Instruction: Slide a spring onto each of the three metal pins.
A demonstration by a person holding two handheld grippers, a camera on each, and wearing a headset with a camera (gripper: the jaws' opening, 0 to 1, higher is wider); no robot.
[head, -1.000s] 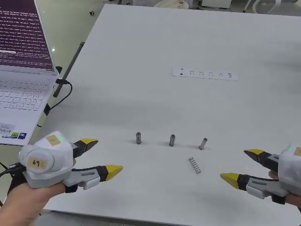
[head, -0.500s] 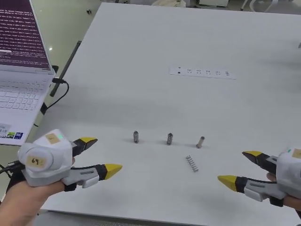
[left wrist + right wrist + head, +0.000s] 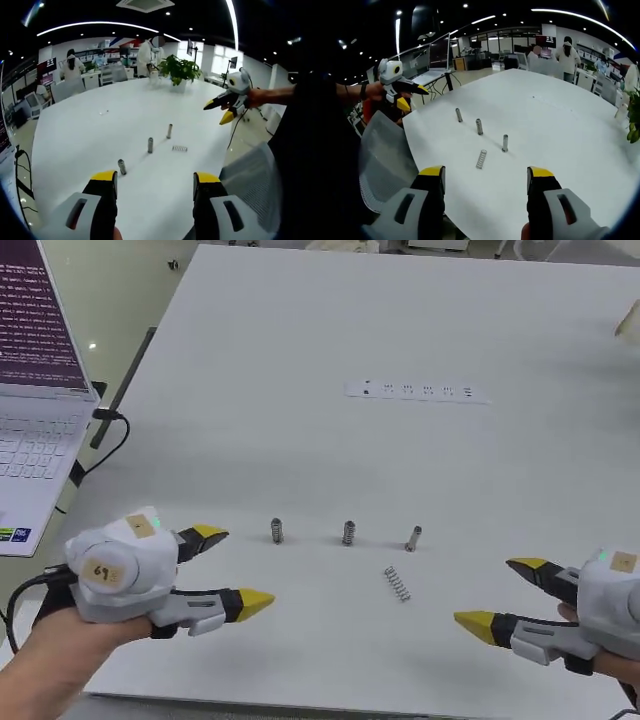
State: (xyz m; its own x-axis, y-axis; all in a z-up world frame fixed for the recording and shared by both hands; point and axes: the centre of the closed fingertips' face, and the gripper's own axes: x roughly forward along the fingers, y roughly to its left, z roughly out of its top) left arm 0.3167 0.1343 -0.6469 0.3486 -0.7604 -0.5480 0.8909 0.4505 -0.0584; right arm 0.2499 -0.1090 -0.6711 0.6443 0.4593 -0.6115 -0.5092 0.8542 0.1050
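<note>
Loose spring (image 3: 397, 583) lying between left tool (image 3: 240, 566) and right tool (image 3: 491, 591), nearer the right, both wide open, empty

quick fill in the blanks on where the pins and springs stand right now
Counting the left pin, ___ pins already carry springs. The bare pin is the ___ one in the head view. The loose spring lies on the ___. The left gripper and right gripper are both ___.
Missing: two; rightmost; table; open
</note>
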